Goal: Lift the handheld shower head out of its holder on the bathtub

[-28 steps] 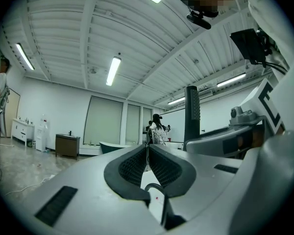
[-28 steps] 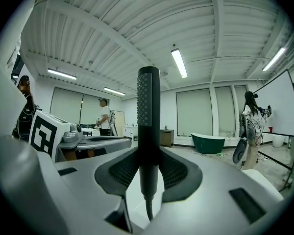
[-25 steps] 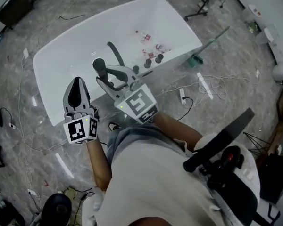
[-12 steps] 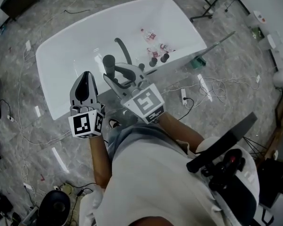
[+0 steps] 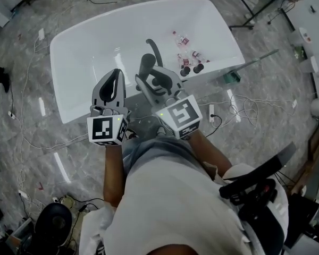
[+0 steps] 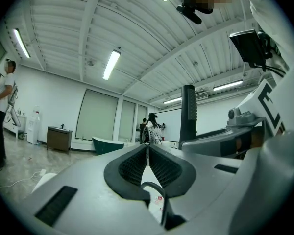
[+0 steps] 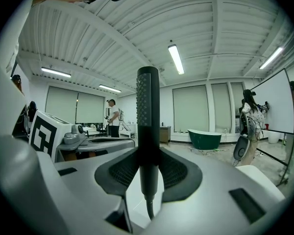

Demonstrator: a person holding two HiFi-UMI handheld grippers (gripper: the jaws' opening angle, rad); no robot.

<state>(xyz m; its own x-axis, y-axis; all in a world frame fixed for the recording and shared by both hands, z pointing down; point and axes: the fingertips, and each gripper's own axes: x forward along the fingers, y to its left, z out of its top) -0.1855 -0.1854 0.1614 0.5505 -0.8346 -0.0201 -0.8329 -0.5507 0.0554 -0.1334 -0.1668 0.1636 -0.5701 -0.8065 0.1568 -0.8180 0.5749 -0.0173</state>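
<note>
Reaching forward over the near rim of the white bathtub [image 5: 69, 44], left forearm [image 5: 112, 166] and right forearm [image 5: 208, 152] run side by side, both grippers roughly level. Right gripper [image 7: 148, 168]: pads clamped on the handle of the black handheld shower head [image 7: 148, 106], which stands upright between them, above the tub's near rim; hose [image 7: 148, 209] leaves its lower end. Left gripper [image 6: 148, 150] just beside it, jaws pressed together, nothing between. Small bottles [image 5: 185, 57] lie inside the tub, toward its right end.
</note>
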